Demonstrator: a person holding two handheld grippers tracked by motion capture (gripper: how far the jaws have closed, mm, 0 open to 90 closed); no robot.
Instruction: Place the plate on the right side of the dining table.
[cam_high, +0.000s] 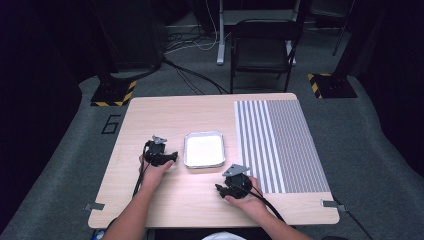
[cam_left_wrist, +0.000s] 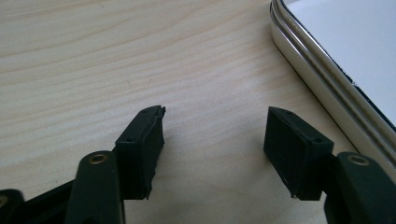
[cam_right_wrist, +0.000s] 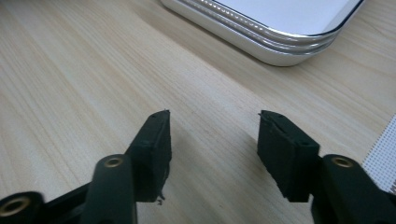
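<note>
High view: a shallow metal tray is seen lying flat near the middle of the wooden tabletop, between the two hands, with a striped mat spread to its right. The tray appears to have been set centrally so that it can be reached from either side, though nothing is seen inside it. The left tongs are held low just beside the tray's left edge, and the right tongs are rested near its front right corner; both seem to be poised for an approach rather than a grasp. In the left gripper view, the left tongs are shown wide open, bare wood between the jaws and the tray's rim close at the right. In the right gripper view, the right tongs are likewise spread wide, nothing held, the tray lying ahead.
</note>
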